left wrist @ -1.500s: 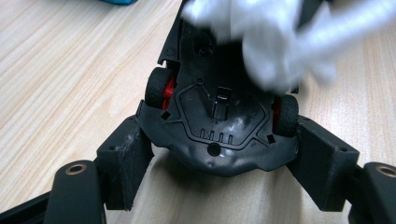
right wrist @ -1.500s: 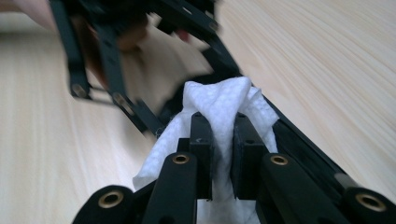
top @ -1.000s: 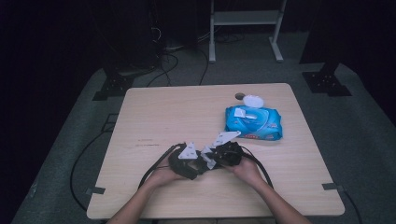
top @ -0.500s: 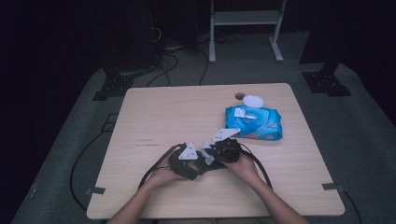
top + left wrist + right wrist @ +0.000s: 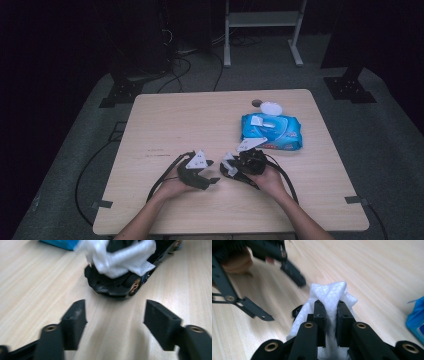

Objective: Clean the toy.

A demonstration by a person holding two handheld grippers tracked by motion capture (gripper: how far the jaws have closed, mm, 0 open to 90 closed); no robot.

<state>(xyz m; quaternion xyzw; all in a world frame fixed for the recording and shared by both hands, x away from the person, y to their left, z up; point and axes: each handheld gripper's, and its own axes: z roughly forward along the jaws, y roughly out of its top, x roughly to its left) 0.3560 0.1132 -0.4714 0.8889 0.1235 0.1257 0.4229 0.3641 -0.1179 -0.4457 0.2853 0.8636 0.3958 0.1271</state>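
Observation:
My right gripper (image 5: 329,308) is shut on a crumpled white wipe (image 5: 329,293) that bunches over and around its jaws, low over the table. In the high view this right gripper (image 5: 230,168) sits near the table's front middle, its wipe (image 5: 229,164) pointing left. My left gripper (image 5: 212,171) faces it from the left with a small gap between them. Seen from the left gripper view, the left gripper (image 5: 116,321) is open with bare wood between its fingers (image 5: 75,318), and the wipe (image 5: 120,256) hangs just ahead.
A blue wipe pack (image 5: 271,131) lies right of centre behind the right gripper, its flap up. Further back rest a white lid (image 5: 271,107) and a small dark disc (image 5: 256,103). Cables trail from both grippers toward the front edge of the wooden table (image 5: 165,125).
The two grippers have drawn slightly apart, the left one shifting left. The right one keeps hold of the wipe.

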